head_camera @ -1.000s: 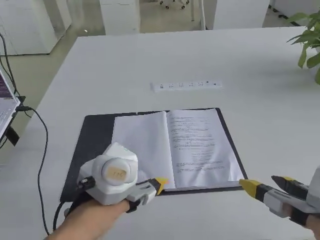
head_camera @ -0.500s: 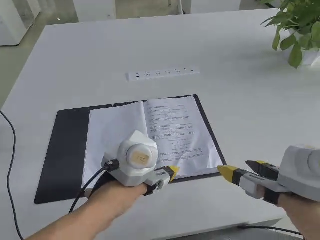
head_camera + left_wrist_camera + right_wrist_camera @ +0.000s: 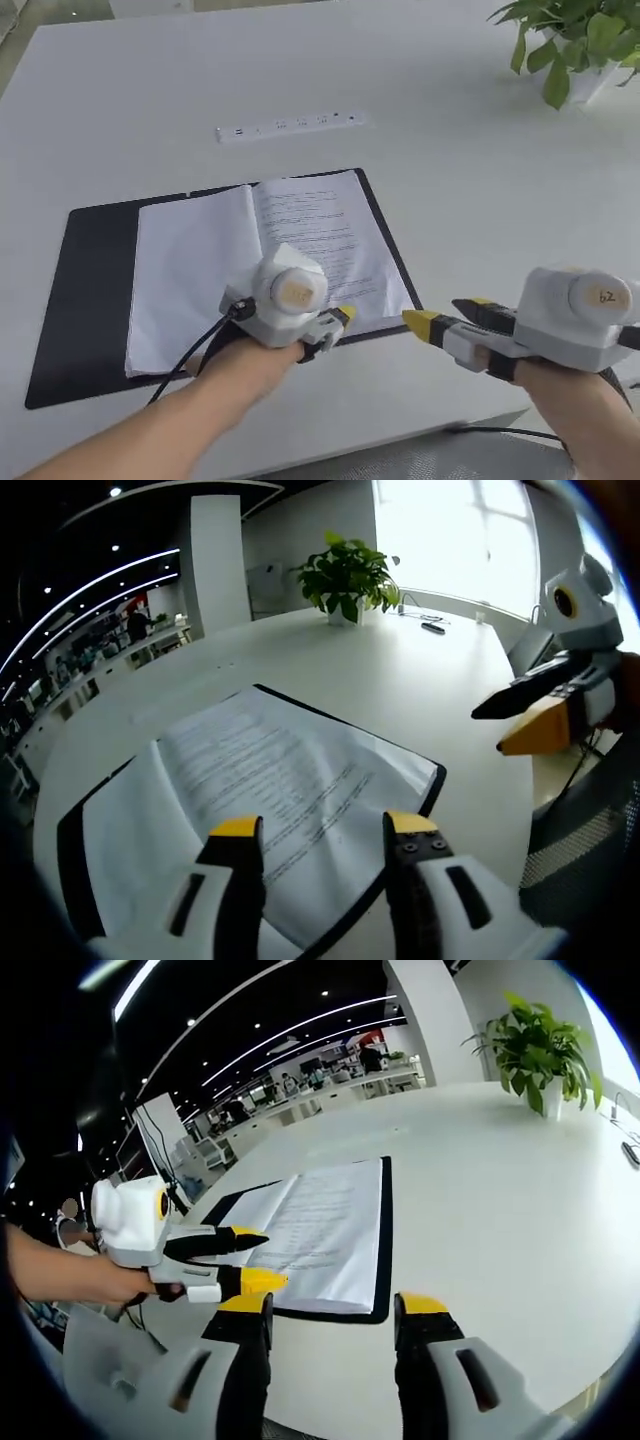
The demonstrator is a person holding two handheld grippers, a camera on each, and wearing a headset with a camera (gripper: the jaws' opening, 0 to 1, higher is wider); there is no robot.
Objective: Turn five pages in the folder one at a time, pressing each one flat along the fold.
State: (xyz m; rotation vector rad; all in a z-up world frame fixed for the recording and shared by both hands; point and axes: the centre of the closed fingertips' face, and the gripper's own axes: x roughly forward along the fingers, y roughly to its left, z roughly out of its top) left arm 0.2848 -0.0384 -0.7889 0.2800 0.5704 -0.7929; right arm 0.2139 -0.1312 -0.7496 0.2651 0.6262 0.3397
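The folder (image 3: 90, 290) lies open near the front edge of the white table (image 3: 480, 180), towards its left side, and no sheet is lifted, so I judge this a pause between turns. How many of the five are done cannot be read from the stacks. A blank page (image 3: 190, 270) lies left of the fold and a printed page (image 3: 315, 240) right of it, both thin matte paper lying fairly flat on the stiff black cover. The left gripper (image 3: 335, 322) hovers at the printed page's front edge, its yellow-tipped jaws spread and empty (its own view shows the gap plainly). The right gripper (image 3: 440, 313) waits just off the folder's front right corner, jaws likewise apart and empty. A flat white power strip (image 3: 290, 125) lies beyond the folder, and a leafy plant (image 3: 565, 40) stands at the far right corner.
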